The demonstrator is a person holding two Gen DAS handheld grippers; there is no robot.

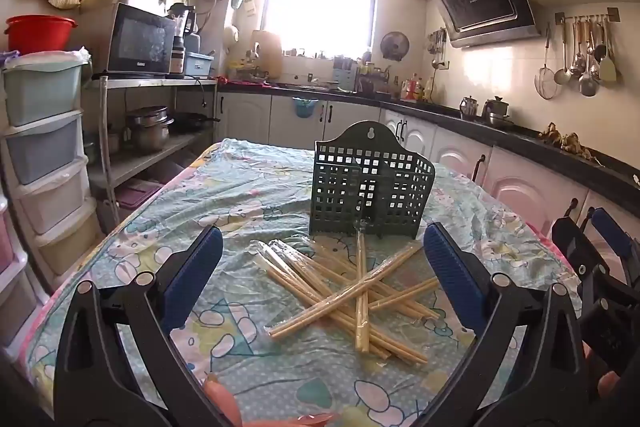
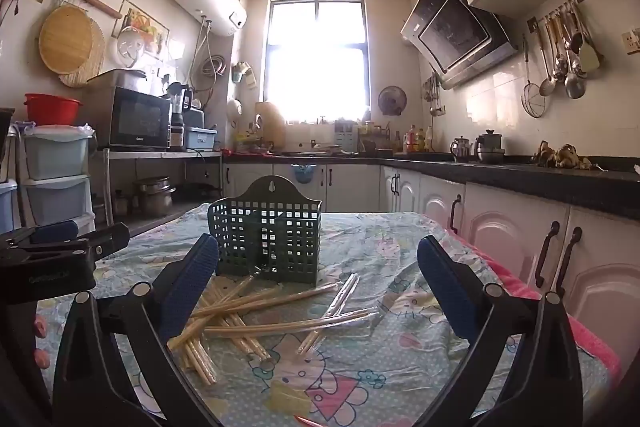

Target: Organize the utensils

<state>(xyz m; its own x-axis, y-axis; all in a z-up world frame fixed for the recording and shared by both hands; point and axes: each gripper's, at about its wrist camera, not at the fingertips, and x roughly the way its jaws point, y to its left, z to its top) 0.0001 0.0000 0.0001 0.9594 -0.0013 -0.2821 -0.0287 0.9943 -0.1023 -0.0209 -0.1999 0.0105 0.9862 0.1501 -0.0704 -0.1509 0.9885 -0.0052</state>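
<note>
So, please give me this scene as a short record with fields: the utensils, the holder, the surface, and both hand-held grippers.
utensils: wrapped chopsticks, a crossed pile lying flat
holder: green perforated basket, upright behind the pile, seems empty
surface: table with cartoon-print cloth
left hand-held gripper: open, holds nothing
right hand-held gripper: open, holds nothing
task state: no chopsticks in the basket yet

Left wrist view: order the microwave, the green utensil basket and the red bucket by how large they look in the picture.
1. Green utensil basket, clearly largest; it also stands nearest the camera.
2. Microwave.
3. Red bucket, partly cut off by the drawer unit below it, so its rank against the microwave is unsure.
</note>
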